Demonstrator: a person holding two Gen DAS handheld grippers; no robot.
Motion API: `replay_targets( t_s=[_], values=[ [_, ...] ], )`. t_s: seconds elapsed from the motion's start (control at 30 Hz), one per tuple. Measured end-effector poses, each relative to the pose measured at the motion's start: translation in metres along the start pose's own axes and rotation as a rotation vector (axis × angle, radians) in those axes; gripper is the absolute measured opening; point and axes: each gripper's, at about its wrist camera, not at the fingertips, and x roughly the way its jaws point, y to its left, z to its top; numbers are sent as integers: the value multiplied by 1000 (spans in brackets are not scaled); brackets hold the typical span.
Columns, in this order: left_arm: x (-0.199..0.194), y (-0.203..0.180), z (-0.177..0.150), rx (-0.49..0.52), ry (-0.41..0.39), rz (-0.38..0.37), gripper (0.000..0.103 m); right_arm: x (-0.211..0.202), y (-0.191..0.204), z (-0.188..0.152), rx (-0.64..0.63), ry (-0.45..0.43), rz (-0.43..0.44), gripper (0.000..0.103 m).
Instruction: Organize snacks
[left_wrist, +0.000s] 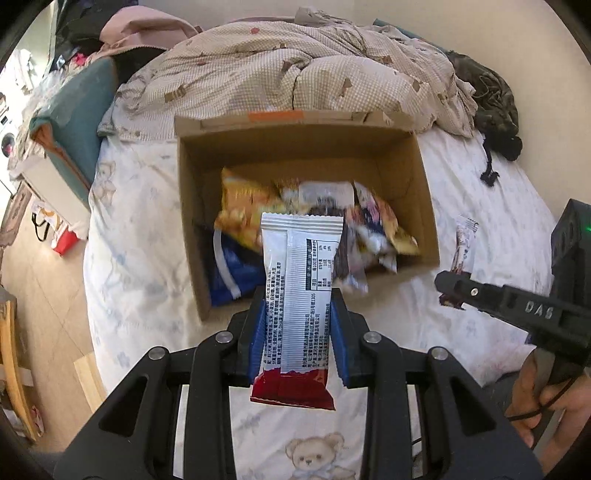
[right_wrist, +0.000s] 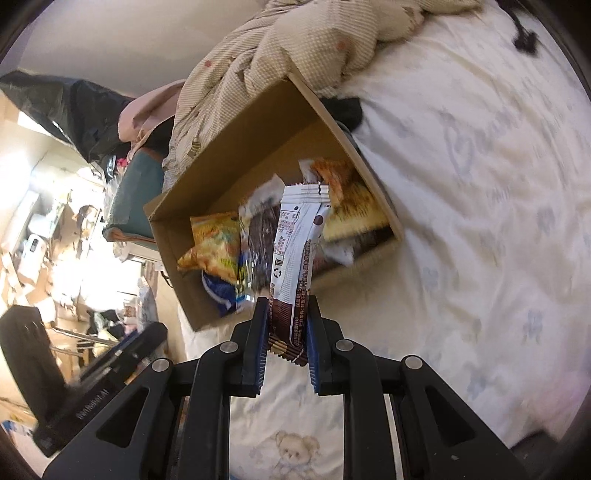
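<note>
Fingers of the left gripper (left_wrist: 297, 317) are closed on a white and red snack packet (left_wrist: 295, 295), clamped at mid-length, printed back facing the camera, red end hanging nearest the lens. The packet stands upright above the near edge of the cardboard box (left_wrist: 192, 206). The right gripper (right_wrist: 286, 332) is likewise closed on a brown and white snack bar (right_wrist: 291, 269), gripped near its lower brown end, top tilted toward the box. In the left wrist view that same gripper enters from the right, its packet partly hidden behind the fingers. Inside the box lie an orange chip bag (left_wrist: 240, 210), a blue packet (left_wrist: 229, 269) and several more wrappers; their count cannot be read, the pile being blurred. The box rests on a white bedsheet (right_wrist: 480, 221) with a bear print. A checked duvet (left_wrist: 288, 74) is heaped behind it, touching the far wall of the box.
</note>
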Motion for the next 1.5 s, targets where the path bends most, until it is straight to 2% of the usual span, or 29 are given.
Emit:
replay_targets(
  t_s=[0.2,0.37,0.53,0.7,0.87,0.97,1.0,1.07,1.1,1.13,1.17,1.2,1.27,1.5],
  values=[
    [20,-11,35,21,-8,40,27,27,11,31,-41,29,-24,19],
    [40,-23,56,96,-19,106,28,43,16,46,-61,47,-22,19],
    [60,-25,74,107,-23,136,28,52,15,62,-53,40,-36,20],
    [68,-33,82,116,-76,171,28,58,14,71,-63,30,-115,21],
    [77,-34,82,95,-73,196,29,56,9,74,-24,10,-111,23],
    [79,-33,80,99,-71,261,29,51,10,76,-42,-10,-126,23],
    [77,-30,79,86,-73,272,33,49,11,77,-43,-19,-123,23],
    [70,-24,78,56,-84,267,46,46,14,80,-42,-31,-111,23],
    [66,-22,78,48,-90,264,65,46,16,81,-40,-34,-107,23],
    [61,-20,78,43,-99,265,82,46,17,82,-40,-34,-104,25],
    [54,-18,79,37,-115,275,87,45,18,82,-42,-31,-104,33],
    [47,-16,78,30,-129,283,89,45,19,82,-47,-29,-105,55],
    [37,-12,78,24,-134,285,89,42,21,80,-57,-44,-108,79],
    [2,1,63,-22,-151,298,89,12,34,68,-152,-104,-115,79]
  ],
)
